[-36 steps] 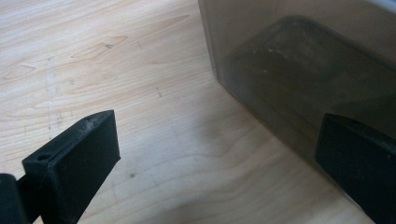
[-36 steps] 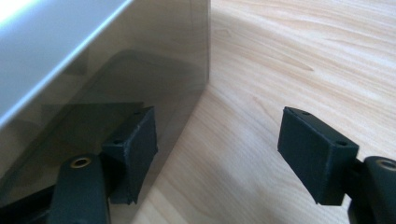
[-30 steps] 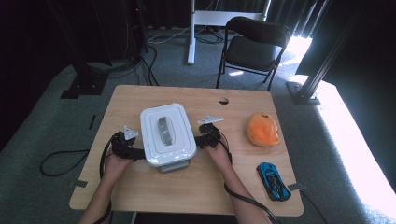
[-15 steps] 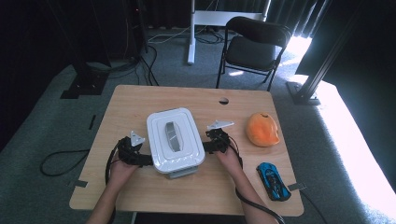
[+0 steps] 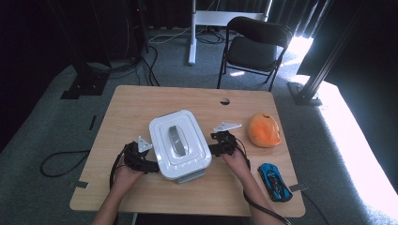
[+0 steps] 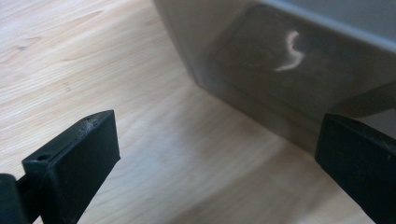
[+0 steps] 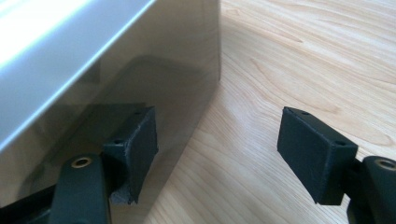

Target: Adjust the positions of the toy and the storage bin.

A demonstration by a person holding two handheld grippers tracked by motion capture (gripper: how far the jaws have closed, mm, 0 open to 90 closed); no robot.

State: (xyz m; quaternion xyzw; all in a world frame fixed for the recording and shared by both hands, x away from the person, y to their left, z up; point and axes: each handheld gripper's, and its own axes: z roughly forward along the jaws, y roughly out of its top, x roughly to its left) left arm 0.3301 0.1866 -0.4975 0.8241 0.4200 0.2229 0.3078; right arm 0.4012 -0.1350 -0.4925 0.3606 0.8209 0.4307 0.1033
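- The wooden table [image 5: 141, 108] bore no readable writing.
- The white lidded box [image 5: 178, 143] sat at the table's middle, unlabelled.
- The left gripper [image 5: 149, 165] and right gripper [image 5: 212, 149] flanked it, jaws spread, gripping nothing.

The white box [image 6: 280, 60] is cut off by both gripper views' edges, its side seemingly blurred.

Black two-jaw left gripper [image 5: 151, 165], black right gripper [image 5: 212, 149], flat rectangular screw-holed pads, grey three-cornered plates, trailing black cables, bare forearms
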